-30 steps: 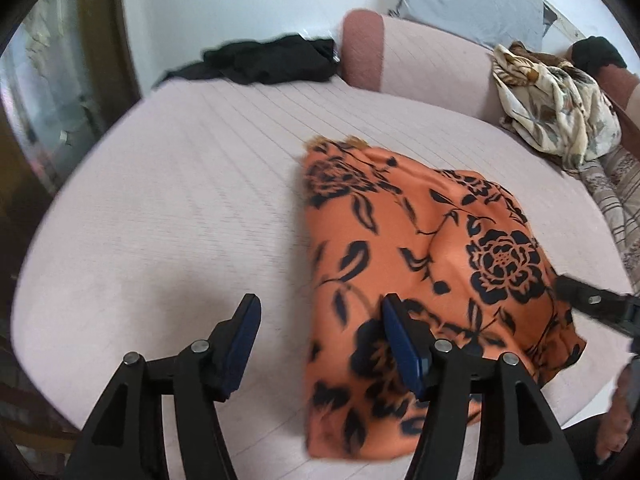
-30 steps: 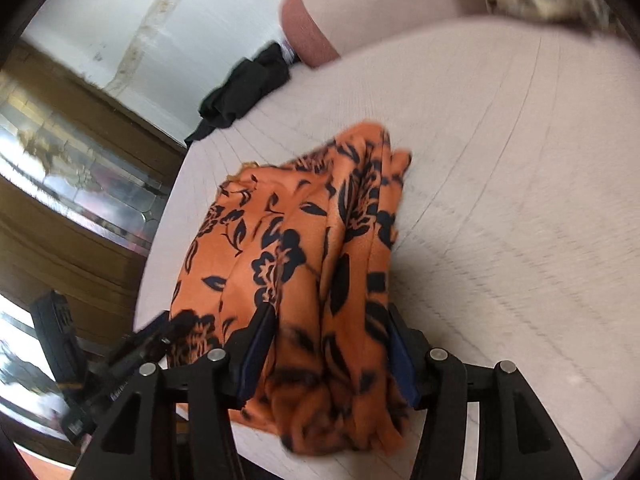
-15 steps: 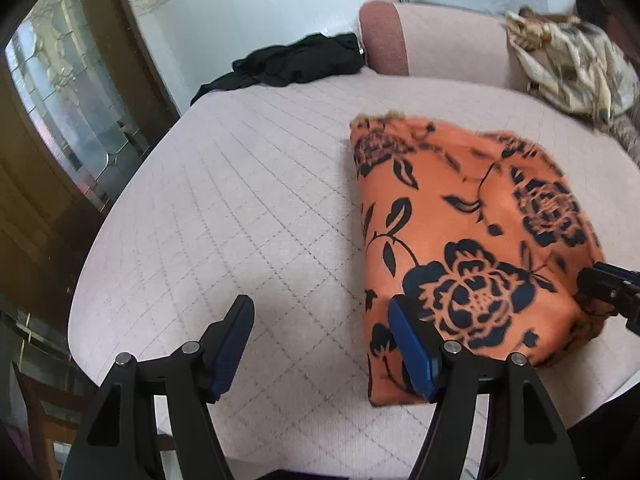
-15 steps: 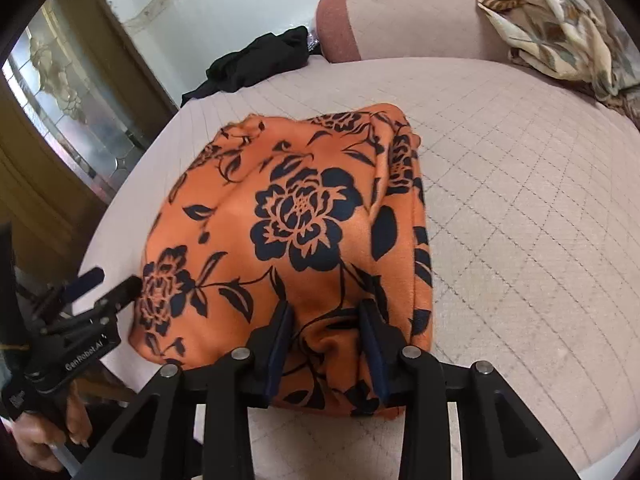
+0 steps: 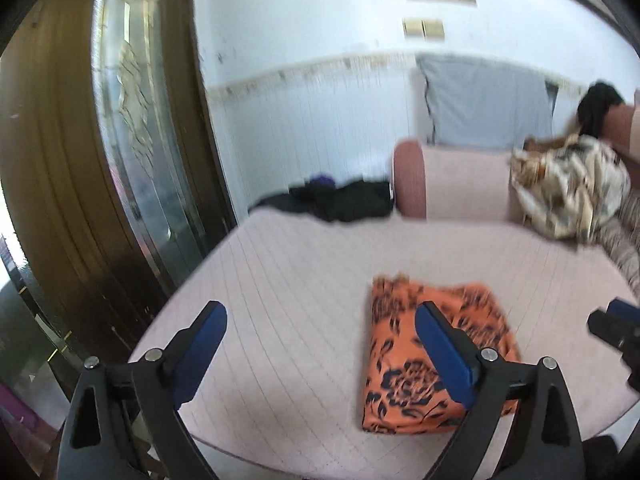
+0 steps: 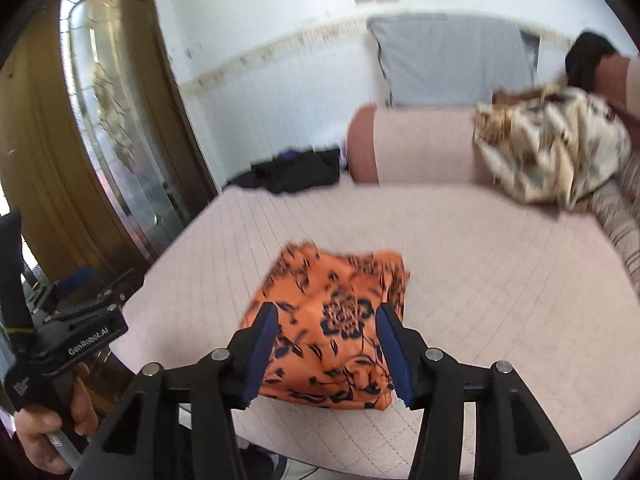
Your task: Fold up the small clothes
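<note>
on the body of the left gripper [image 6: 86, 288], as caught by the right wrist view, the words "genrobot.ai" are printed in white; a second label lower on the handle is too small to be read. that tool is held by a hand [image 6: 44, 436] at the lower left corner, a detail given by this view alone. from the left wrist view, only the blue and black tip of the right gripper [image 5: 616, 322] is shown at the right edge.

folded cloth [image 5: 404, 364]: orange, soft, printed with black roses and leaves, laid flat as a rough rectangle near the front edge of the bed [image 5: 304, 280]. bed cover: pale pink, quilted in a diamond grid.

left gripper, own view [image 5: 320, 334]: black plastic arms, blue pads, jaws just spread to full width, nothing between them, clear of the cloth.

right gripper, own view [image 6: 326, 334]: jaws just parted again to about half width, released, raised above the cloth, which is seen through the gap but not touched.

further items: black garment [image 5: 340, 200] crumpled at the far edge; pink bolster [image 5: 448, 180]; grey pillow [image 5: 488, 104] against the white wall; cream patterned cloth [image 5: 568, 192] heaped at right; wooden door [image 5: 60, 180] with a frosted glass panel at left. both views are blurred.
</note>
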